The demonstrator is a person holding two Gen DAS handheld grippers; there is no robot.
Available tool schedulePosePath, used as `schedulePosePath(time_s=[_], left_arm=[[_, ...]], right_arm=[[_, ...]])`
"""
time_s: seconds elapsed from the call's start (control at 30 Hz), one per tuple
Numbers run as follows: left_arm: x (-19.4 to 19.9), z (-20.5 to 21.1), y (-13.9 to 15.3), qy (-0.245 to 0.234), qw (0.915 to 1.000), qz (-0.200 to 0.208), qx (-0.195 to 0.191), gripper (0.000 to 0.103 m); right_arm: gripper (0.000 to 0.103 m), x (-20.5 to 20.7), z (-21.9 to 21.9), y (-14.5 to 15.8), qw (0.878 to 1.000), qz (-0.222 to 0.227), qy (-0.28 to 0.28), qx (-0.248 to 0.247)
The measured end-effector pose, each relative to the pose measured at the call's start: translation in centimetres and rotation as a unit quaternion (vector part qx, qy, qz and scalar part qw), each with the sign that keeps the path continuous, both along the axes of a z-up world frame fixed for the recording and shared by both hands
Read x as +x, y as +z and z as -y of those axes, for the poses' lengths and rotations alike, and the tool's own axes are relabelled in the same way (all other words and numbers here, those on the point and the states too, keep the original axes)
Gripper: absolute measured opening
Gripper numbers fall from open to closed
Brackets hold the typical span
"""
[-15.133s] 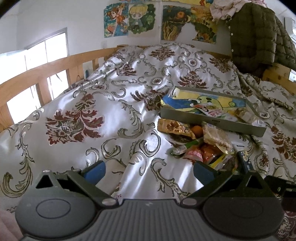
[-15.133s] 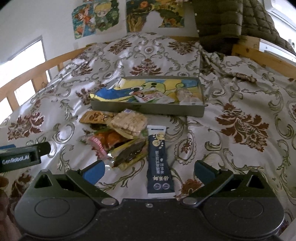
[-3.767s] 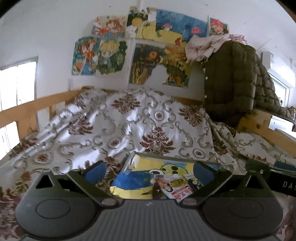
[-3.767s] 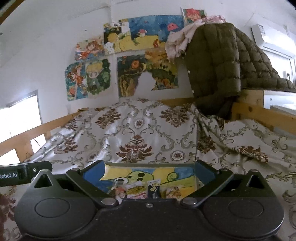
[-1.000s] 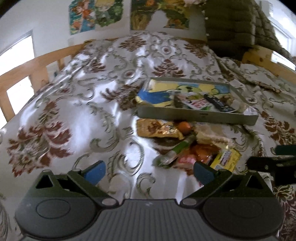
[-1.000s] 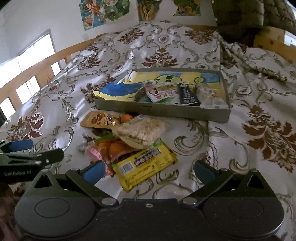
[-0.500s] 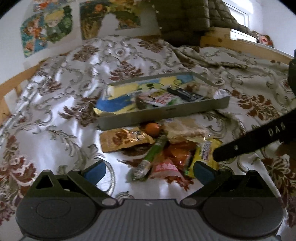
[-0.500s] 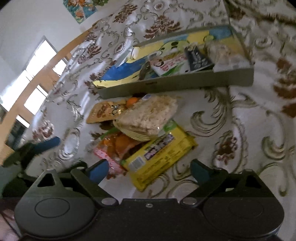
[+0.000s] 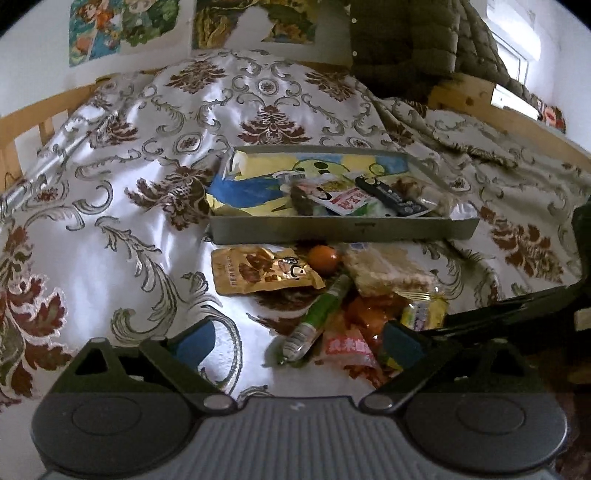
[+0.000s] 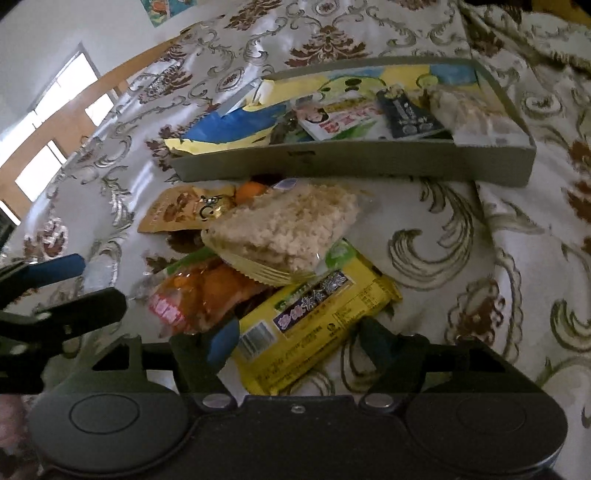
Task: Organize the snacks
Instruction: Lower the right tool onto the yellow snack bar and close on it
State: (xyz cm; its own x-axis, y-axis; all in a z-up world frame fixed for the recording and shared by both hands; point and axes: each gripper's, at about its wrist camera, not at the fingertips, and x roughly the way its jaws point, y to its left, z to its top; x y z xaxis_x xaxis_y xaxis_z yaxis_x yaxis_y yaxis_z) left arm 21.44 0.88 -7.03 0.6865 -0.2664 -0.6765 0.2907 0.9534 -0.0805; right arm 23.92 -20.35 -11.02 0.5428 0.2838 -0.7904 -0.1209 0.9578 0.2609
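The yellow snack bar (image 10: 314,317) lies low in the middle of my picture, between the fingers of my right gripper (image 10: 299,341), which have just been closing around it, while my left gripper (image 9: 295,339) hangs open, holding nothing.

A white bedspread (image 9: 155,206) with brown and grey floral scrollwork covers the bed. Behind it, cartoon posters (image 9: 125,26) hang on the white wall. To the right of the posters, a dark olive quilted jacket (image 9: 413,40) hangs over the bedspread's far edge. A wooden bed rail (image 9: 44,110) borders the bedspread's left side, with a bright window (image 10: 62,122) beyond it.
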Motion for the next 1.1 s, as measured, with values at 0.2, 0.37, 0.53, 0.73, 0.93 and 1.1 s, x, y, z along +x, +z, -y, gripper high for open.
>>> schedulePosePath(time_s=[0.2,0.37,0.53,0.73,0.93,1.1], left_arm=[[-0.2,0.1,-0.2,-0.026,0.9988,-0.014,-0.039,0.090],[-0.2,0.9,-0.7,-0.059,0.9962,-0.028,-0.058,0.083],[0.5,1.6,-2.0,-0.073,0.9945,-0.055,-0.052,0.071],[2.5,1.7,-3.7,-0.081,0.9890,-0.093,-0.083,0.061],[5.1,0.1,-4.6,-0.050,0.9784,-0.124,-0.158,0.059],[5.9,1.5,-4.8,-0.075,0.9824,-0.114,-0.128,0.061]], right_arm=[[0.069,0.0,-1.8,0.1,0.998,0.021,0.014,-0.066],[0.057,0.0,-1.4,0.6,0.996,0.007,0.017,-0.087],[0.057,0.3,-0.1,0.6,0.998,-0.009,0.012,-0.061],[0.057,0.4,0.3,0.6,0.999,-0.016,0.006,-0.039],[0.058,0.4,0.2,0.4,0.999,-0.014,0.003,-0.038],[0.058,0.2,-0.1,0.5,0.999,-0.013,0.001,-0.041]])
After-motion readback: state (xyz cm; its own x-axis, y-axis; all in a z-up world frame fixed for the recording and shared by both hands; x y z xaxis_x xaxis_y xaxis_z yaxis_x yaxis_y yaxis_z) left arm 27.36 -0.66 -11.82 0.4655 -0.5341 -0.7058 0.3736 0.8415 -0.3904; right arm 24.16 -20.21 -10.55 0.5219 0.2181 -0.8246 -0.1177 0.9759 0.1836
